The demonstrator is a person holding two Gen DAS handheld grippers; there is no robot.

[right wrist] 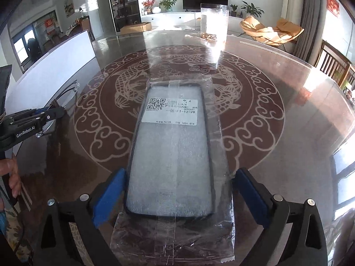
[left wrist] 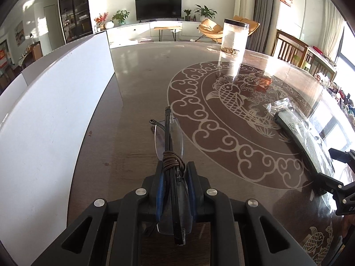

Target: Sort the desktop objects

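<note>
Left wrist view showed the left claw (left wrist: 174, 177) clamped on folded glasses (left wrist: 169, 141); the right claw (right wrist: 177, 190) straddled a bagged phone case (right wrist: 173, 155), contact unclear, above the desk (right wrist: 277, 133).

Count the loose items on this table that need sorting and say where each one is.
3 visible: folded glasses clamped in the left gripper; bagged phone case between the right gripper's jaws; clear jar standing at the far edge. More may lie outside view.
</note>
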